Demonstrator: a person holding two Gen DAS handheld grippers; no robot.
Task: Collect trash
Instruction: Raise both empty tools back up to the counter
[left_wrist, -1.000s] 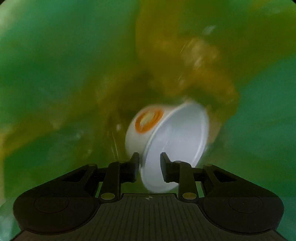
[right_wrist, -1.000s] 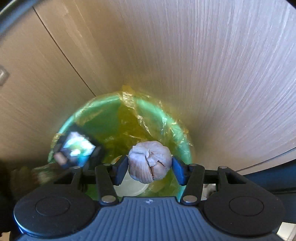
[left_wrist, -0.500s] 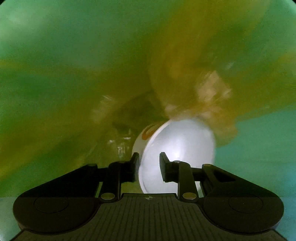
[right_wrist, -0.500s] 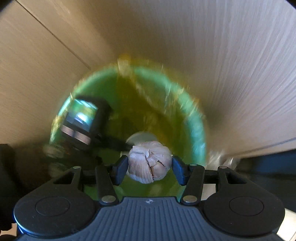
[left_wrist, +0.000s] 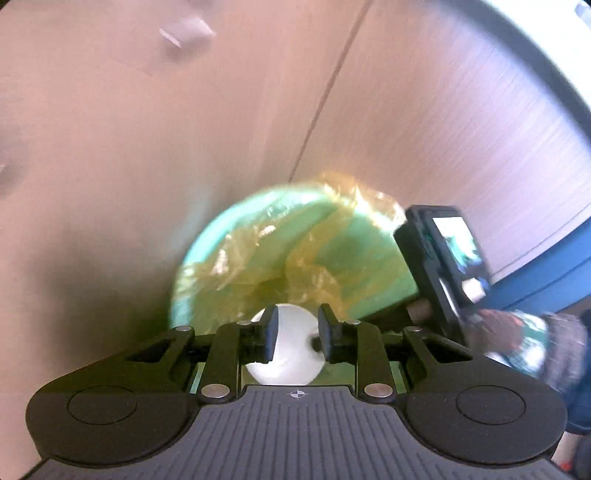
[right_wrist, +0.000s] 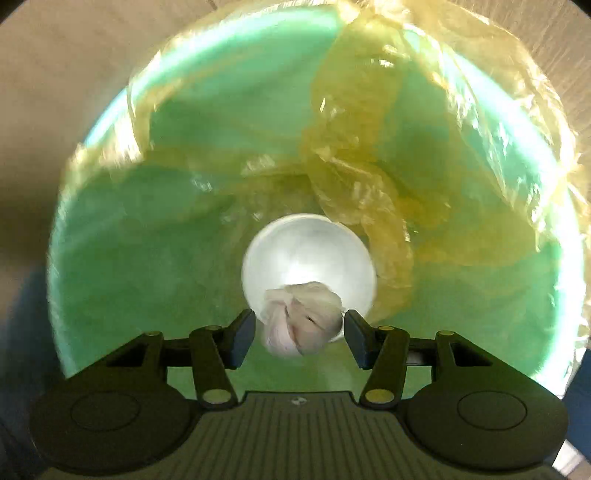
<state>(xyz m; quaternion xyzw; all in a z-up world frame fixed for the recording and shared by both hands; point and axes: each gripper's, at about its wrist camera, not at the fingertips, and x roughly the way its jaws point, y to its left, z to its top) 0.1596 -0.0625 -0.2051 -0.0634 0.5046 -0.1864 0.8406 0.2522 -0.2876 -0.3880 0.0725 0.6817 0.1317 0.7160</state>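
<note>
Your left gripper (left_wrist: 295, 334) hangs above the green bin (left_wrist: 229, 218), tilted down toward its mouth. Its jaws have just narrowed a little and now stand partly apart with nothing clamped. The white cup (left_wrist: 284, 365) that shows in the gap is not in your grip. It lies well below, at the bottom of the bin, inside the yellow bag (left_wrist: 314, 266) that lines it.

Your right gripper (right_wrist: 299, 330) is the nearer hand. It points steeply down into the bin, right over the middle. Its jaws have just been opening, and the garlic bulb (right_wrist: 301, 321) sits between them with a sliver of space on each side, so the fingers look released, not grasping. The bulb is blurred, and I judge it loose and about to drop.

The relation that matters is straight down. The cup lies directly under the bulb, its round face turned up at you; whether that is the mouth or the base I cannot tell. The bulb is roundish, with no long axis to line up. Nothing stands between it and the cup, and the bag's loose fold hangs off to the right, clear of that line.
</note>
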